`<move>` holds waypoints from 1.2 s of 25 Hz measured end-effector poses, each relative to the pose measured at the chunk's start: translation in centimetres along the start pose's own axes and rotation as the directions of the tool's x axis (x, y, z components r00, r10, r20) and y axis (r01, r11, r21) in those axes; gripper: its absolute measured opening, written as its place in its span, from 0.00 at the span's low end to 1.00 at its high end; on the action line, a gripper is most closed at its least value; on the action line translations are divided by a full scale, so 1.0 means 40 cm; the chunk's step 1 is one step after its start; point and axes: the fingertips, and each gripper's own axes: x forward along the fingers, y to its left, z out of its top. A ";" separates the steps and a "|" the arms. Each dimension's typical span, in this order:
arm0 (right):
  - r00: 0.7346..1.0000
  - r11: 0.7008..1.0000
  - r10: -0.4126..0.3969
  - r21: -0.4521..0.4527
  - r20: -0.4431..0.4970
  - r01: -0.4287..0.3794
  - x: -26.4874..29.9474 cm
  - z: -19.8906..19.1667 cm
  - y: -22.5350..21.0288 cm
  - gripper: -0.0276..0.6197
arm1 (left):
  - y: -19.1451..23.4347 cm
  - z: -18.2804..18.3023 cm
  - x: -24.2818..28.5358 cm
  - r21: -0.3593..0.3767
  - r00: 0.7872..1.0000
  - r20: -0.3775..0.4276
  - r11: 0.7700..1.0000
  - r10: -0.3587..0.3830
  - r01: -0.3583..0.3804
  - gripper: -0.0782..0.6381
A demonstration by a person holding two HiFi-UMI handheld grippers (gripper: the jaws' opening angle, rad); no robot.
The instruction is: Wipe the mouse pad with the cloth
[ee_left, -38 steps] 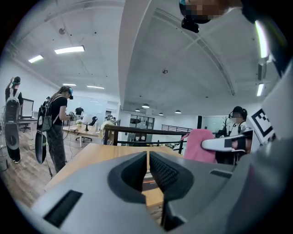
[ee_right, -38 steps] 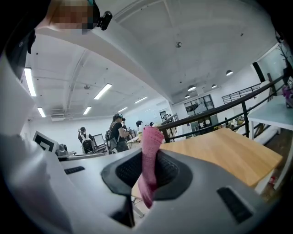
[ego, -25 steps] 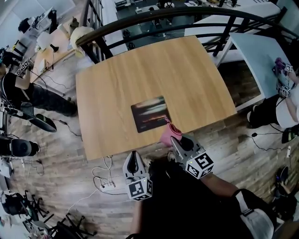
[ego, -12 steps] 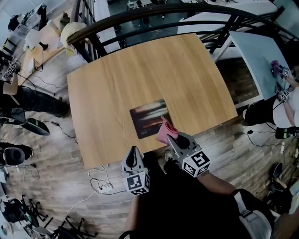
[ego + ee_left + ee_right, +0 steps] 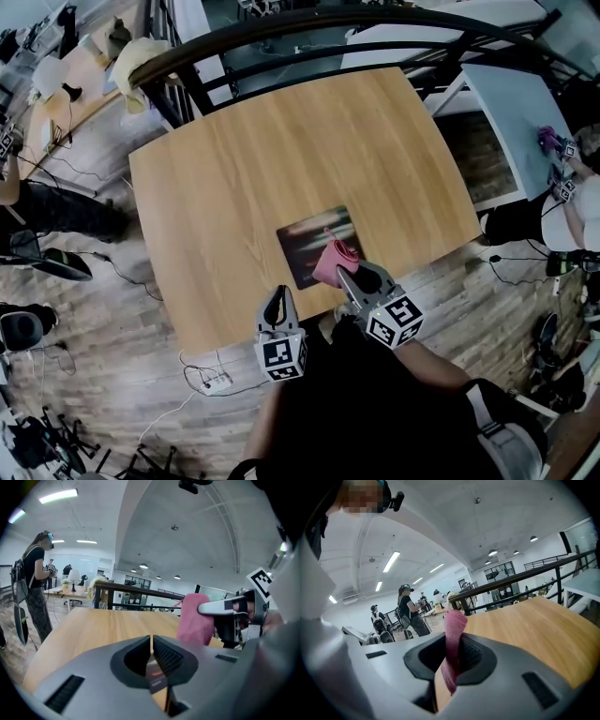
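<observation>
Mouse pad on wooden table by railing; cloth clamped in right gripper; left gripper clenched.

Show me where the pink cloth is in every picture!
Head view: cloth just below centre, at the mouse pad corner, in the right hand-held gripper.
Left gripper view: cloth right of centre.
Right gripper view: cloth at centre, between the jaws.
Shared landmark: the table under it.
</observation>
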 end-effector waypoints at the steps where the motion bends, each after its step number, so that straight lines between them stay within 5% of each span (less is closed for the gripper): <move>1: 1.000 1.000 -0.003 -0.001 -0.010 0.003 0.015 -0.004 0.004 0.14 | 0.004 -0.011 0.010 -0.008 1.000 -0.015 1.000 -0.016 0.015 0.16; 7: 0.996 0.999 0.037 0.016 -0.080 -0.036 0.110 -0.024 0.013 0.14 | 0.006 -0.098 0.076 -0.058 0.990 -0.108 0.995 -0.085 0.079 0.16; 13: 0.979 0.992 0.127 0.030 -0.158 -0.123 0.208 -0.063 0.007 0.14 | 0.010 -0.226 0.144 -0.123 0.973 -0.217 0.991 -0.080 0.054 0.15; 22: 0.910 0.962 0.267 0.141 -0.316 -0.233 0.374 -0.177 -0.013 0.14 | -0.006 -0.345 0.210 -0.200 0.947 -0.311 0.980 -0.081 0.018 0.14; 30: 0.852 0.949 0.301 0.218 -0.428 -0.226 0.499 -0.302 -0.043 0.14 | -0.006 -0.425 0.229 -0.258 0.925 -0.370 0.966 -0.083 -0.017 0.14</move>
